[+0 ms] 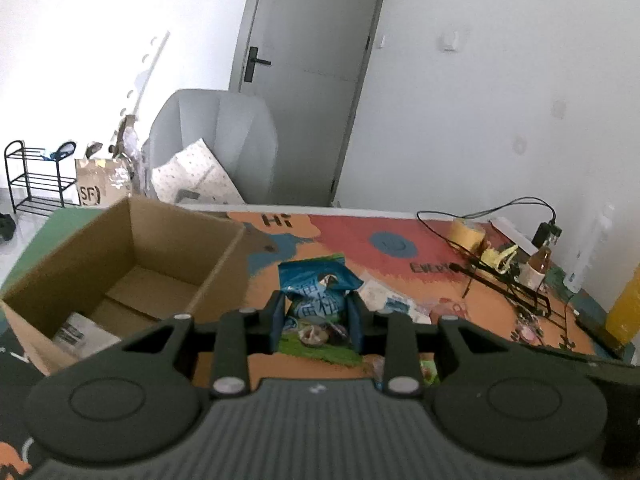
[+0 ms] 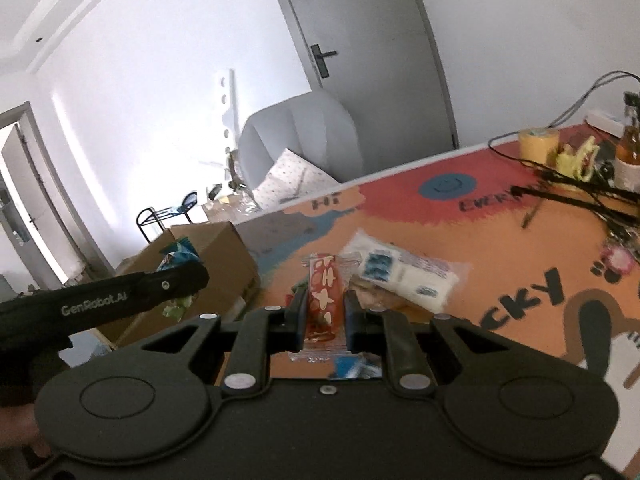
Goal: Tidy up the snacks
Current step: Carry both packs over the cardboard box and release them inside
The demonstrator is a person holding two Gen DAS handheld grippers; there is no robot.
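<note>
My left gripper (image 1: 318, 318) is shut on a blue and green snack bag (image 1: 320, 280) and holds it above the table, just right of an open cardboard box (image 1: 132, 264). A white packet (image 1: 78, 334) lies in the box's near corner. My right gripper (image 2: 325, 314) is shut on a red snack packet with white shapes (image 2: 325, 292), lifted over the table. The left gripper's body (image 2: 108, 300) and the blue bag (image 2: 178, 258) show at left in the right wrist view, over the box (image 2: 208, 264). A white and blue snack pack (image 2: 404, 274) lies on the table beyond the right gripper.
The table has a colourful printed cover (image 1: 400, 248). At its far right stand a yellow tape roll (image 1: 466, 234), a bottle (image 1: 536, 266), a black wire rack (image 1: 508, 286) and cables. Small wrappers (image 1: 396, 304) lie right of the left gripper. A grey chair (image 1: 216, 140) stands behind the table.
</note>
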